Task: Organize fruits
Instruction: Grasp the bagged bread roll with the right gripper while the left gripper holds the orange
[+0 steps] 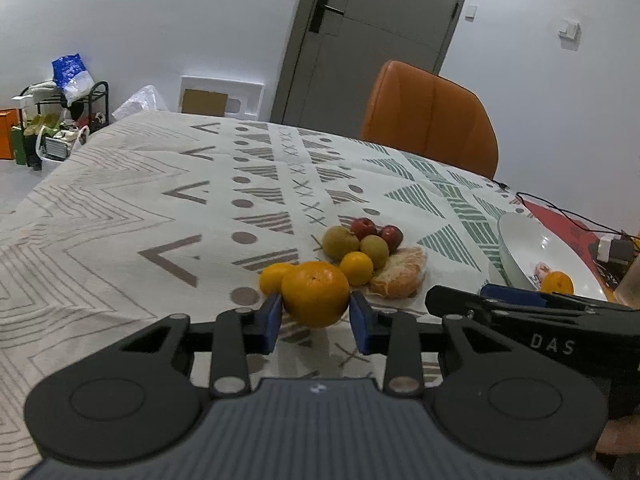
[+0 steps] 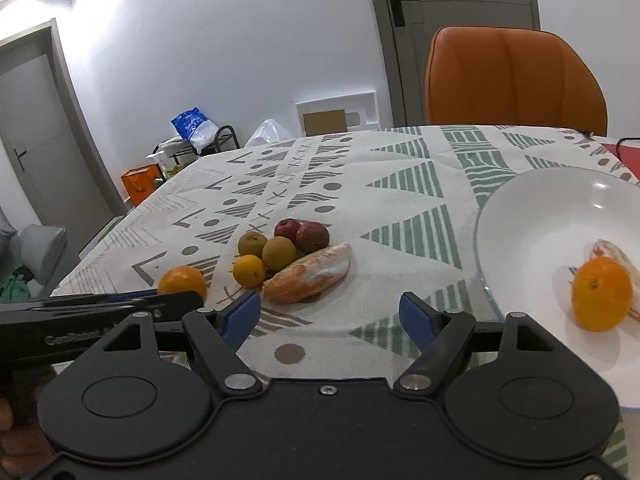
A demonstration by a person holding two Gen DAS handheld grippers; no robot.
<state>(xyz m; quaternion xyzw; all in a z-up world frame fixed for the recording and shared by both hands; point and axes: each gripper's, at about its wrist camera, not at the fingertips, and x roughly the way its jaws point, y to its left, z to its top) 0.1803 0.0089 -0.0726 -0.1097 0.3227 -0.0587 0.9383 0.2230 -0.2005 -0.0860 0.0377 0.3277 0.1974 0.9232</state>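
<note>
Clamped in the left gripper point(image 1: 316, 312) between both blue pads, orange point(image 1: 315, 294) above the tablecloth point(image 1: 120, 216), white bowl point(image 2: 532, 216) off to its right and nearer the right gripper point(image 2: 330, 310), spread wide with nothing held

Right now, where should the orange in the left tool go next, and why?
Probably rightward to the white bowl. The left tool grips an orange above the tablecloth, and another orange already lies in that bowl.
</note>
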